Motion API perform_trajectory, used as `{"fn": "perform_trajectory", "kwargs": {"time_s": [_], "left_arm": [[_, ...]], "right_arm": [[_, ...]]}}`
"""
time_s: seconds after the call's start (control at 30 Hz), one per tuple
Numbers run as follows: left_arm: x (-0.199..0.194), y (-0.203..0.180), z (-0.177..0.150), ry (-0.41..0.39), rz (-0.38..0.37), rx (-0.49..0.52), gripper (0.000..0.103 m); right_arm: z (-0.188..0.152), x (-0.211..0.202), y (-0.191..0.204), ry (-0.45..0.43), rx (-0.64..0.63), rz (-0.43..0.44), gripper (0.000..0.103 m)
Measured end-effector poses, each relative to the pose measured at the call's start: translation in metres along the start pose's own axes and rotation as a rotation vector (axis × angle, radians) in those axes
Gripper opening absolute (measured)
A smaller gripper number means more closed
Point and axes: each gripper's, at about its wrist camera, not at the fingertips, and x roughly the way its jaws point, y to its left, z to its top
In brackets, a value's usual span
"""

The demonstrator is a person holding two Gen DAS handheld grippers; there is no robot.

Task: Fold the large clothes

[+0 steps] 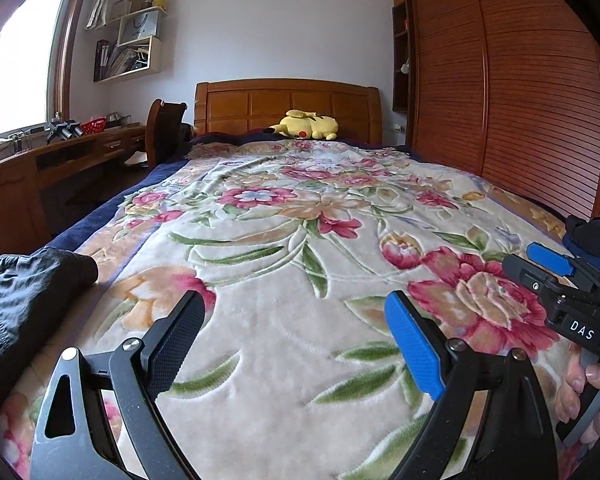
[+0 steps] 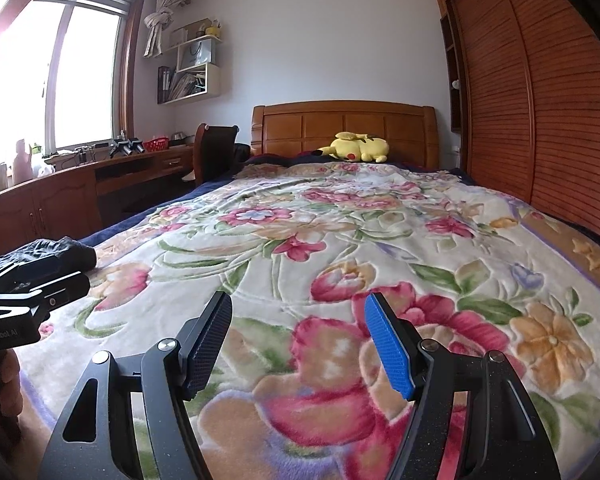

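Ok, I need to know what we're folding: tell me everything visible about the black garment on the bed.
The black garment is thin, slightly shiny woven fabric with stitched seams, crumpled, not spread out. It lies on the floral blanket at the bed's left edge, mostly cut off by the frame. Neither gripper touches it; in the right wrist view the left gripper's body partly hides it.

Left tool [image 1: 296, 332] held low over the floral blanket [image 1: 284, 248], fingers spread wide, nothing between them. Black garment [image 1: 24, 296] bunched at the blanket's left edge, apart from the tool. Right tool [image 1: 556, 276] at the right edge, gripped by a hand [image 1: 592, 388]. Yellow plush toy [image 1: 308, 125] against the wooden headboard [image 1: 284, 108]. Wardrobe [image 1: 500, 92] along the right.
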Motion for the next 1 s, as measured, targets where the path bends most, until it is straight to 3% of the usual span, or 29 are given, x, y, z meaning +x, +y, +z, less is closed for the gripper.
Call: {"fn": "perform_trajectory", "kwargs": {"time_s": [1.0], "left_arm": [[-0.004, 0.0042, 0.0003, -0.02, 0.018, 0.002, 0.092]], "right_arm": [[-0.0013, 0.0036, -0.0081, -0.017, 0.01, 0.002, 0.071]]}}
